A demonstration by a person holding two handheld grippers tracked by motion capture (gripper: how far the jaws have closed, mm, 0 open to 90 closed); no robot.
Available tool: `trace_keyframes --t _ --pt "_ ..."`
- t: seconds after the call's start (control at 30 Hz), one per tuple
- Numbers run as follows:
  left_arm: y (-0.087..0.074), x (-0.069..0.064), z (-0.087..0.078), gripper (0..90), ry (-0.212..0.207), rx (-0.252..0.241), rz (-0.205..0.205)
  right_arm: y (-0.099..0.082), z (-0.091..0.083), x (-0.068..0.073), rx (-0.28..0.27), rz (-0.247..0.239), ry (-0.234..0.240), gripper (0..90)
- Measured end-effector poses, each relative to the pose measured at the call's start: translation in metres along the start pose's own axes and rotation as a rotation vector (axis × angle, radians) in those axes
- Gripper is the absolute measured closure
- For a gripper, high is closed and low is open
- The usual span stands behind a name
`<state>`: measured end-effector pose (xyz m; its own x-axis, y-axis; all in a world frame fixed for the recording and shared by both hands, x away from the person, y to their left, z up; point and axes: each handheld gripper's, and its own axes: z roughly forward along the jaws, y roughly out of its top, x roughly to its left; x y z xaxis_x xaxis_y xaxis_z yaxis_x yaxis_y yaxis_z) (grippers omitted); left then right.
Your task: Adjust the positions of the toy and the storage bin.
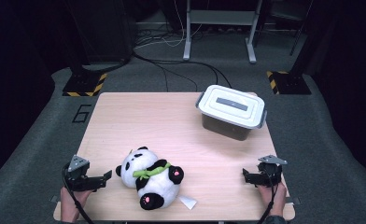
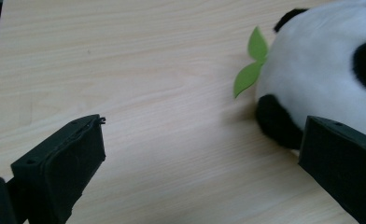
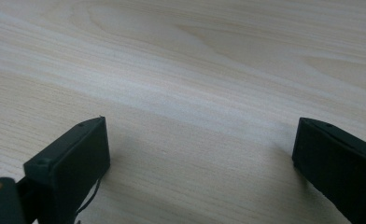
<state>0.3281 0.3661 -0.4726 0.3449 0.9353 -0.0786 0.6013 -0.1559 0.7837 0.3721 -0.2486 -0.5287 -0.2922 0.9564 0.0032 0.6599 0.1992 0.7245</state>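
The plush panda (image 1: 149, 178) lies on its back near the front edge of the wooden table (image 1: 158, 121), head toward the left, a green leaf scarf (image 1: 151, 171) across its neck, pink-soled feet pointing right and toward the person. And there's the left gripper (image 1: 107, 176), low over the table just to the left of the toy's head, jaws pointing straight at it. From the left gripper view the jaws stand wide apart with bare wood between them; the panda's (image 2: 321, 70) white fur and a black patch sit right behind the right-hand jaw, and the green leaf (image 2: 251, 63) pokes out beside it. Nothing gripped there, no contact that can be made out. Over on the other side, the right gripper (image 1: 245, 175) hovers near the table's right front corner, well apart from the panda, pointing left. Its own view shows jaws spread wide, holding nothing, just pale wood grain (image 3: 195, 70) ahead. A small white tag (image 1: 187, 201) lies flat beside the toy's lower foot. At the far right of the table stands a lidded grey storage box (image 1: 231, 112), closed, well away from both grippers
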Motion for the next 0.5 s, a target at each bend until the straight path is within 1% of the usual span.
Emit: trace_keyframes --t 0.1,0.13,0.17,0.2,0.23,0.33,0.37,0.4,0.47,0.5 --pt "0.008 -0.009 -0.005 0.0 -0.015 -0.028 0.014 0.000 0.000 0.000 -0.001 -0.001 0.002 3.6" --pt "0.008 -0.009 -0.005 0.0 -0.015 -0.028 0.014 0.000 0.000 0.000 0.000 -0.002 0.001 3.7" --pt "0.012 -0.013 -0.006 0.0 -0.022 -0.035 0.025 0.000 0.000 0.000 0.000 -0.002 0.001 3.7" --pt "0.016 -0.018 -0.007 0.0 -0.040 -0.045 0.041 0.000 0.000 0.000 -0.001 -0.002 0.001 3.8" --pt "0.016 -0.018 -0.007 0.0 -0.040 -0.045 0.041 0.000 0.000 0.000 -0.001 -0.002 0.001 3.8" --pt "0.024 -0.033 -0.008 0.0 -0.082 -0.060 0.082 0.000 0.000 0.000 -0.001 -0.002 0.001 3.8" --pt "0.024 -0.033 -0.008 0.0 -0.082 -0.060 0.082 0.000 0.000 0.000 -0.001 -0.002 0.001 3.8" --pt "0.028 -0.041 -0.008 0.0 -0.109 -0.062 0.100 0.000 0.000 0.000 -0.001 -0.001 0.000 3.9" --pt "0.032 -0.048 -0.009 0.0 -0.136 -0.067 0.121 0.000 0.000 0.000 -0.001 -0.001 0.000 3.9" --pt "0.032 -0.048 -0.009 0.0 -0.136 -0.067 0.121 0.000 0.000 0.000 -0.001 -0.001 0.000 3.9"
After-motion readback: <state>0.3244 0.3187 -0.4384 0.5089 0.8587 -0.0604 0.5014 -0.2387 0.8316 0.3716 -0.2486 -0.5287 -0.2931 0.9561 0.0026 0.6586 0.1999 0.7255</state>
